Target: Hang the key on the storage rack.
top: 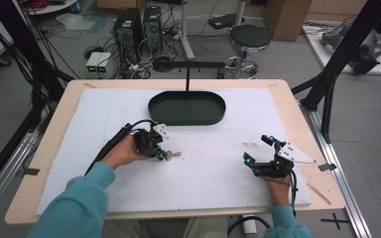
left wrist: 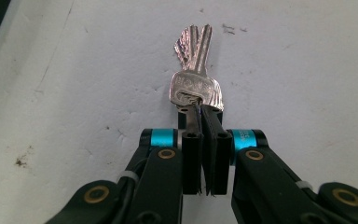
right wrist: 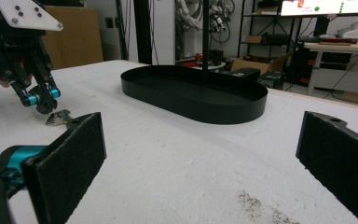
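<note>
A small bunch of silver keys (left wrist: pixel 196 79) lies on the white mat, seen too in the high view as the keys (top: pixel 174 154) and in the right gripper view as the keys (right wrist: pixel 58 117). My left gripper (left wrist: pixel 204 116) is shut on the key heads, its jaws pressed together; the same left gripper (top: pixel 162 155) sits left of centre. My right gripper (top: pixel 258 148) rests at the right of the mat, open and holding nothing. A black oval tray (top: pixel 187 107) with a thin upright post stands at the back centre.
The white mat (top: pixel 203 173) covers most of the wooden table (top: pixel 297 114). Dark specks mark the mat near the right gripper. Beyond the table stand a stool (top: pixel 249 39), computer towers (top: pixel 129 27) and cables.
</note>
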